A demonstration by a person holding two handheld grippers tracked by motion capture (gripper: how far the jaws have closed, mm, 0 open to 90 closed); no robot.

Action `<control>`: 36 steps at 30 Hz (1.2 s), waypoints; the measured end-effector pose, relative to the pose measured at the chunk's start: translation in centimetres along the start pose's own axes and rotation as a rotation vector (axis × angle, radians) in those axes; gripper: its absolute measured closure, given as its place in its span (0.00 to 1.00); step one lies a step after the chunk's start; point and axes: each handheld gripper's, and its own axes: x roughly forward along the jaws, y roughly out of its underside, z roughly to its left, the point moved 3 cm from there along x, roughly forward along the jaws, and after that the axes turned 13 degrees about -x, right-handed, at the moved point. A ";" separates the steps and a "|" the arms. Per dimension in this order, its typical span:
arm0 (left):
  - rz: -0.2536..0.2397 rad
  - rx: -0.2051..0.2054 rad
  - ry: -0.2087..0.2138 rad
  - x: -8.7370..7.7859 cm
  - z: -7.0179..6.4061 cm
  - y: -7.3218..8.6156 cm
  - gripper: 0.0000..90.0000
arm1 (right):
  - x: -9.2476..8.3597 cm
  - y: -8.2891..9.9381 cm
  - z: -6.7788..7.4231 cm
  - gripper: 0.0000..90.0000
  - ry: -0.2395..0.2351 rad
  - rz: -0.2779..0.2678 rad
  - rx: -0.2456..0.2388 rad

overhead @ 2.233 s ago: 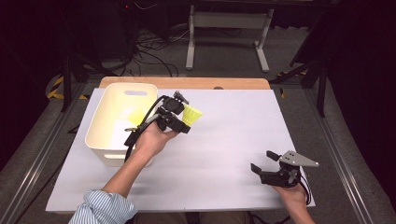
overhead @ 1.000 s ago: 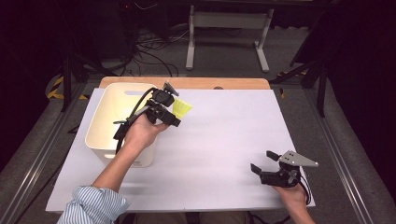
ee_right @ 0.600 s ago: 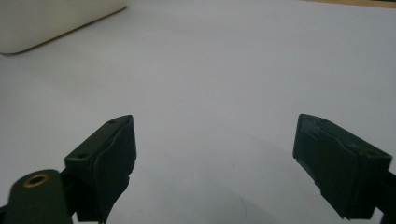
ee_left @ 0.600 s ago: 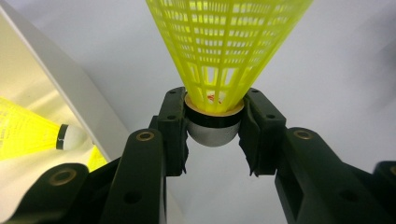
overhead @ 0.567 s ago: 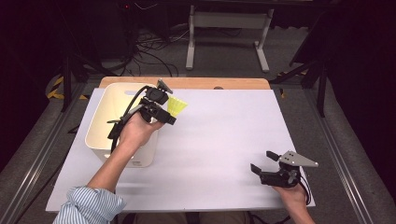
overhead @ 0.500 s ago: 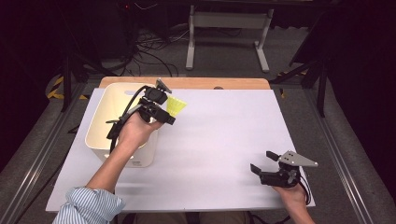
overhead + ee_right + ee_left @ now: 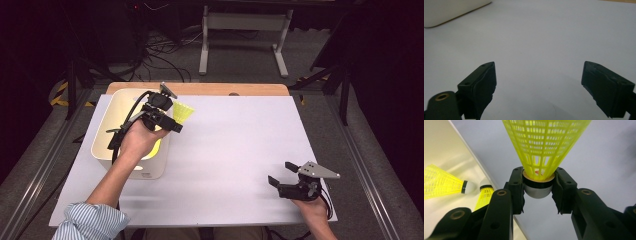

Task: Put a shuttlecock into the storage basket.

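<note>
My left gripper is shut on a yellow shuttlecock, held above the right rim of a cream bin. In the left gripper view the jaws clamp the shuttlecock's white cork base, and its yellow skirt points away from the camera. Two more yellow shuttlecocks lie inside the bin, seen at the left of that view. My right gripper rests open near the table's front right edge, with nothing between its fingers.
A white sheet covers the table, with a strip of wood showing at its far edge. Dark floor, cables and a metal stand lie beyond the table. The bin's corner appears at the top left of the right gripper view.
My left hand has carried the shuttlecock leftward and slightly away, from over the sheet to over the bin's right rim. The right gripper has stayed still.
</note>
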 end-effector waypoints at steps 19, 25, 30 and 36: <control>-0.015 -0.053 -0.021 -1.2 2.3 0.6 0.72 | 0.0 0.0 0.0 0.14 0.002 0.004 0.002; -0.019 -0.070 -0.023 -1.4 2.9 0.8 0.72 | 0.0 0.0 0.0 0.14 0.004 0.004 -0.001; -0.023 -0.086 -0.031 -1.6 3.6 0.9 0.72 | 0.0 0.0 0.0 0.14 0.004 0.003 -0.001; -0.037 -0.095 -0.041 -1.6 4.3 1.0 0.72 | 0.0 0.0 0.0 0.14 0.004 0.003 0.000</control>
